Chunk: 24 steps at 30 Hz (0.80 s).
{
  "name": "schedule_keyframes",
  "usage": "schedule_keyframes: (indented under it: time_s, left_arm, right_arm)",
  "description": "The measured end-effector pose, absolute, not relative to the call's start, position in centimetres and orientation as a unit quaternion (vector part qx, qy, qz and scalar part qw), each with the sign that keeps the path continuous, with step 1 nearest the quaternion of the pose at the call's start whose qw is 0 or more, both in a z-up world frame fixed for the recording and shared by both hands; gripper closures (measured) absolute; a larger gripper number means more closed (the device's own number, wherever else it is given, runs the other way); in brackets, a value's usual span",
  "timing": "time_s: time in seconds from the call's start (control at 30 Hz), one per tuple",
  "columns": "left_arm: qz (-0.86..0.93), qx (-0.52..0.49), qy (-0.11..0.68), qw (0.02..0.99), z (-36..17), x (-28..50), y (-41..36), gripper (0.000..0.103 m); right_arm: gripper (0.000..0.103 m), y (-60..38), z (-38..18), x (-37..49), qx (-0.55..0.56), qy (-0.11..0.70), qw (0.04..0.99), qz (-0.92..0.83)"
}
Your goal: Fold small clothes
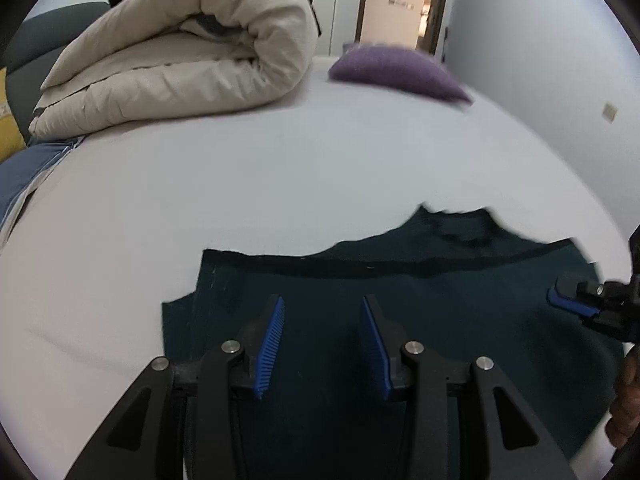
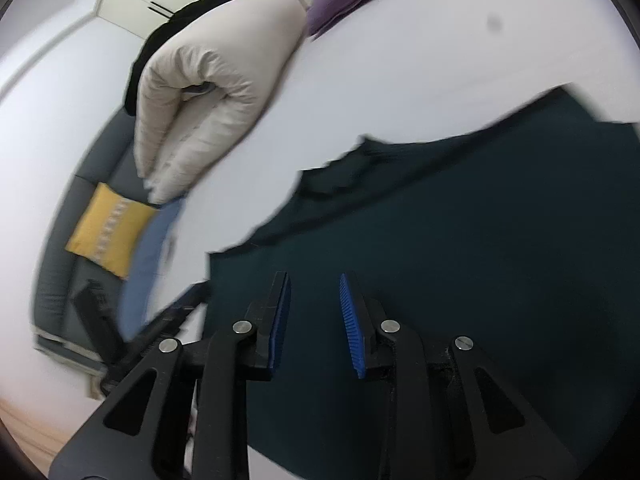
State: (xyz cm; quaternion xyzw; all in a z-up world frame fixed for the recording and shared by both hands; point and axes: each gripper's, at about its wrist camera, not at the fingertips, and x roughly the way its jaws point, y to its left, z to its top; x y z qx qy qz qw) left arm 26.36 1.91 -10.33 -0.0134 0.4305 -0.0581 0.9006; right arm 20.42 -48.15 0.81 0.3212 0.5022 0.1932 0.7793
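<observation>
A dark teal garment (image 1: 420, 308) lies flat on the white bed sheet (image 1: 280, 184), its collar at the far edge. My left gripper (image 1: 323, 312) is open and empty, just above the garment's left part. My right gripper (image 2: 314, 286) is open and empty above the garment (image 2: 460, 248), near its left edge. The right gripper (image 1: 560, 294) also shows at the right edge of the left wrist view, low over the garment's right side. Part of the left gripper (image 2: 160, 320) shows at the lower left of the right wrist view.
A rolled beige duvet (image 1: 180, 64) lies at the back left of the bed, a purple cushion (image 1: 396, 72) at the back right. A yellow cushion (image 2: 108, 228) sits on a grey sofa (image 2: 60, 280) beside the bed. A blue cloth (image 1: 20, 180) hangs at the bed's left edge.
</observation>
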Motion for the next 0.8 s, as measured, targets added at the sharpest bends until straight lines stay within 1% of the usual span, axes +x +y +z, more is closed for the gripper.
schedule_keyframes:
  time_s: [0.07,0.1,0.13,0.17,0.2,0.23,0.33,0.4,0.43,0.47,0.53,0.6,0.63,0.7,0.73,0.77,0.8]
  left_arm:
    - [-0.049,-0.013,0.454,0.890,-12.6,27.5,2.4,0.059]
    - [-0.052,-0.014,0.448,0.892,-13.2,27.4,2.9,0.056]
    - [-0.059,-0.020,0.438,0.897,-13.4,27.1,3.4,0.055]
    - [-0.065,-0.027,0.433,0.899,-13.6,26.8,3.9,0.055]
    - [-0.070,-0.033,0.429,0.900,-13.6,26.6,4.3,0.055]
    - [-0.075,-0.041,0.426,0.900,-13.8,26.4,4.8,0.055]
    - [-0.089,-0.079,0.422,0.899,-13.9,26.3,6.3,0.056]
    - [-0.075,-0.093,0.425,0.897,-13.5,26.0,7.0,0.056]
    - [-0.066,-0.091,0.428,0.897,-13.1,25.7,6.8,0.057]
    - [-0.058,-0.090,0.428,0.897,-12.6,25.0,6.5,0.057]
    - [-0.069,-0.106,0.421,0.898,-11.5,22.8,5.5,0.054]
    - [-0.091,-0.095,0.414,0.901,-10.7,20.6,3.4,0.047]
    - [-0.095,-0.071,0.412,0.903,-10.5,19.3,1.9,0.043]
    - [-0.106,-0.024,0.422,0.900,-11.2,17.7,-0.5,0.039]
    - [-0.102,-0.012,0.428,0.898,-11.8,17.6,-1.1,0.037]
    - [-0.094,-0.007,0.439,0.893,-12.7,17.6,-1.3,0.034]
    - [-0.092,-0.015,0.441,0.893,-13.1,17.5,-1.1,0.033]
  right_arm:
    - [0.077,-49.0,-1.3,22.0,0.340,0.507,0.774,0.167]
    - [0.077,-49.9,-2.4,22.5,0.357,0.506,0.770,0.155]
    - [0.078,-51.5,-3.3,22.7,0.376,0.496,0.771,0.135]
    - [0.084,-53.2,-3.8,22.7,0.397,0.480,0.771,0.127]
    - [0.086,-55.0,-4.2,22.9,0.429,0.461,0.766,0.130]
    - [0.088,-56.8,-4.2,22.7,0.445,0.445,0.767,0.126]
    - [0.092,-61.2,-3.0,21.4,0.422,0.414,0.803,0.074]
    - [0.092,-63.5,-2.1,20.5,0.425,0.406,0.808,0.043]
    - [0.086,-64.1,-1.2,19.8,0.420,0.403,0.813,0.027]
    - [0.083,-64.2,-0.3,19.2,0.409,0.402,0.819,0.009]
    - [0.083,-62.8,1.3,17.4,0.411,0.396,0.820,0.037]
    - [0.083,-59.5,2.3,15.9,0.411,0.404,0.811,0.095]
    - [0.080,-57.5,2.5,15.1,0.403,0.409,0.809,0.124]
    - [0.068,-52.4,1.5,13.7,0.384,0.433,0.795,0.183]
    - [0.056,-50.5,0.6,13.4,0.376,0.450,0.786,0.198]
    - [0.056,-49.0,-0.5,13.1,0.366,0.468,0.778,0.205]
    - [0.057,-48.0,-1.7,12.9,0.358,0.482,0.774,0.203]
